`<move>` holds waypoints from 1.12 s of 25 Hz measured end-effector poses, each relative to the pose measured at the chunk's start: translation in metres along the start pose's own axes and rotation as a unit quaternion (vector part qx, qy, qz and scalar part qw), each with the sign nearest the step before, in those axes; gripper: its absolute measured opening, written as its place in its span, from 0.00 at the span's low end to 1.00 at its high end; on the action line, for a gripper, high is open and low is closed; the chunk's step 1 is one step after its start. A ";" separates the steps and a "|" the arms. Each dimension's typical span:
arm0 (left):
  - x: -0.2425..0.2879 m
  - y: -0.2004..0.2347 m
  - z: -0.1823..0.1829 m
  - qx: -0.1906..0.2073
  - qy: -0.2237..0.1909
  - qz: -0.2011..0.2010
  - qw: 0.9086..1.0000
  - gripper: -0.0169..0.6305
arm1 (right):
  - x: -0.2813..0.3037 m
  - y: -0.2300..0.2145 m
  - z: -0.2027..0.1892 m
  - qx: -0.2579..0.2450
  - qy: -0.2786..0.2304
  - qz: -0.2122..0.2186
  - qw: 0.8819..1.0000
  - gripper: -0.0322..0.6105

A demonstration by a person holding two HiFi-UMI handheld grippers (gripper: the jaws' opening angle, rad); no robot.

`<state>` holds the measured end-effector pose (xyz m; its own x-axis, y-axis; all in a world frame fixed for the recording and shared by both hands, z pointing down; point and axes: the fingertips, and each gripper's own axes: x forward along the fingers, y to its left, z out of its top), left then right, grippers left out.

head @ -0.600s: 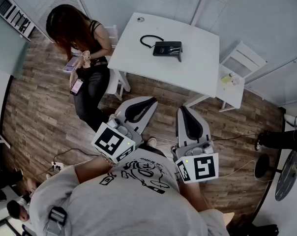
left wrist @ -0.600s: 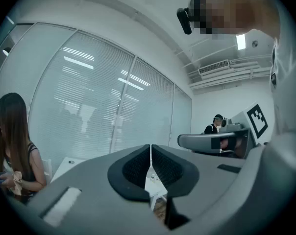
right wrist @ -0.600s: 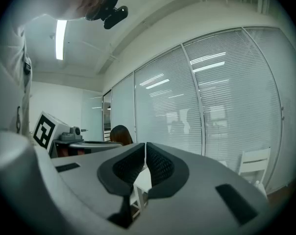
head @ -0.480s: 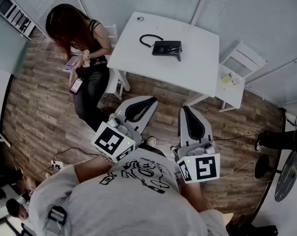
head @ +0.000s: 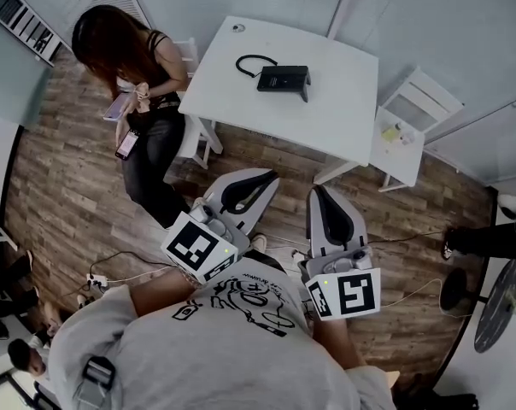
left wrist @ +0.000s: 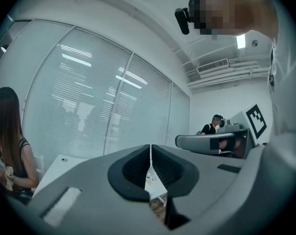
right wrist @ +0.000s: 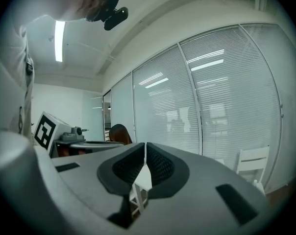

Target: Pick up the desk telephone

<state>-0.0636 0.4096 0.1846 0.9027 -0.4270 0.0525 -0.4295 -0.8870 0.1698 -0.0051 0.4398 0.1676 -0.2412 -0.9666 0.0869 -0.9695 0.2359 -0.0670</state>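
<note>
My left tongs (head: pixel 251 186) and right tongs (head: pixel 324 205) are closed and empty, well apart from the telephone (head: pixel 284 79) on the desk (head: pixel 326 122).

Even cool light, fisheye edges, sharp

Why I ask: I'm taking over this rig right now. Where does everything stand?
Left gripper: jaws shut, empty, held level over the wooden floor, short of the table.
Right gripper: jaws shut, empty, level beside the left one.
Desk telephone: lies on the white table, cord looped beside it; neither gripper touches it.
A person stands at the table's left side.
Done: nothing yet.
Left: step up to the table, open the jaws, grasp the telephone and lift it.
</note>
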 end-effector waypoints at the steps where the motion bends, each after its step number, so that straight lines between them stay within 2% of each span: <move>1: 0.002 0.001 0.000 0.000 0.000 0.000 1.000 0.05 | 0.002 -0.002 0.000 -0.001 0.000 0.001 1.000 0.07; 9: 0.019 0.044 -0.002 -0.010 -0.002 0.009 1.000 0.05 | 0.042 -0.015 -0.003 -0.001 0.007 0.003 1.000 0.07; 20: 0.042 0.165 0.020 -0.022 -0.010 0.019 1.000 0.05 | 0.169 -0.010 0.011 -0.017 0.017 0.023 0.999 0.07; 28: 0.051 0.229 0.031 -0.024 -0.010 0.008 1.000 0.05 | 0.233 -0.001 0.015 -0.022 0.024 0.013 0.999 0.07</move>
<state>-0.1171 0.1790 0.1952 0.8949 -0.4448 0.0353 -0.4413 -0.8707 0.2170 -0.0597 0.2131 0.1728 -0.2670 -0.9544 0.1333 -0.9636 0.2659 -0.0263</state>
